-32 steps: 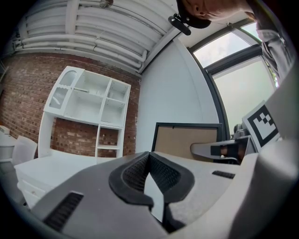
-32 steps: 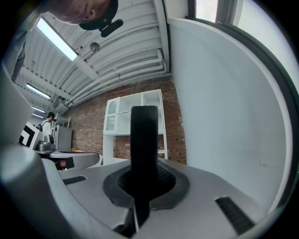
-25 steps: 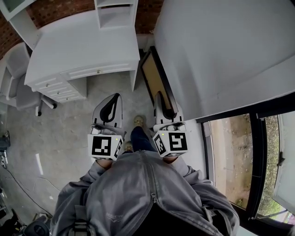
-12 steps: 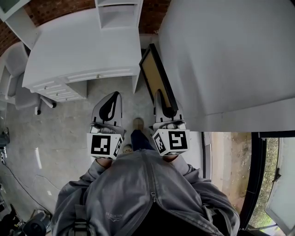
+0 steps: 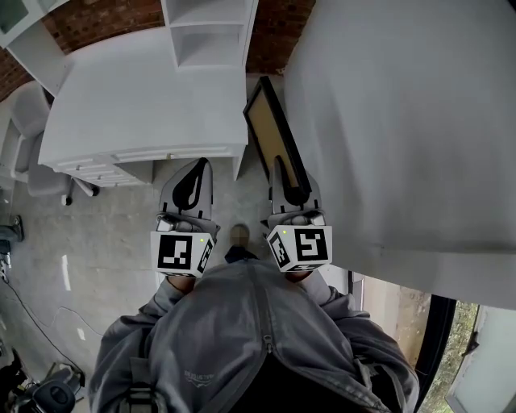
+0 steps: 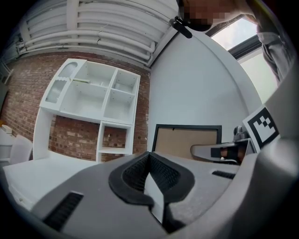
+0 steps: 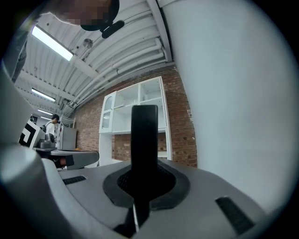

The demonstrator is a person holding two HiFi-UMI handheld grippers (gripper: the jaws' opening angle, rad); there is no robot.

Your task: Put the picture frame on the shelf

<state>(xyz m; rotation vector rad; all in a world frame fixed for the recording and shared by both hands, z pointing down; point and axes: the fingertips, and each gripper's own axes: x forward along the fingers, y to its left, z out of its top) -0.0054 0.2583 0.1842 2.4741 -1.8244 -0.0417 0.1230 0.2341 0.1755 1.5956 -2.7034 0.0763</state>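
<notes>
White wall presses close on my right tongs at three o'clock. The table blocks ten to twelve. Between them, one narrow floor lane toward the shelf at twelve, and the picture frame fills it.

Black rim, tan backing on the picture frame. The shelf is plain white. Red-brown brick pattern on the wall.

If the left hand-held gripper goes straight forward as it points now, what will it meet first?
Probably the shelf at the back of the desk: the left hand-held gripper seems to point just above it. Depth is unclear.
</notes>
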